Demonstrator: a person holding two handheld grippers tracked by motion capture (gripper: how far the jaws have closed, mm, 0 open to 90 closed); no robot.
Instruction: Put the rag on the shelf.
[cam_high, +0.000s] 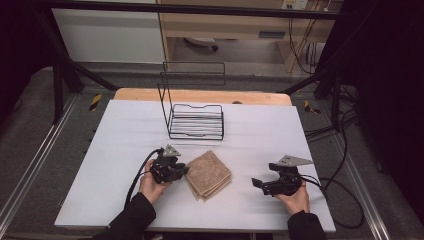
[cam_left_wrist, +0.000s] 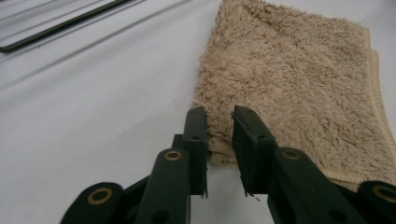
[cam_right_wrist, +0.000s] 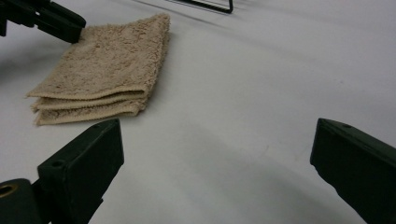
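A tan folded towel (cam_high: 208, 175) lies flat on the white table (cam_high: 120, 145), near the front and just left of centre. My left gripper (cam_high: 184, 170) points at its left corner. In the left gripper view the two black jaws stand a narrow gap apart (cam_left_wrist: 219, 122), with the towel's (cam_left_wrist: 299, 84) near corner in that gap; the left jaw is beside the towel's edge and the right jaw is over the cloth, which is not bunched. My right gripper (cam_high: 256, 183) rests on the table to the towel's right, jaws wide open and empty (cam_right_wrist: 217, 144), the towel (cam_right_wrist: 107, 65) off to their left.
A black wire rack (cam_high: 195, 120) stands behind the towel at mid-table, its wires also in the left gripper view (cam_left_wrist: 56, 28). Cables trail from both grippers, the right one looping off the table's right edge. A person's hands and dark sleeves come in from the front edge.
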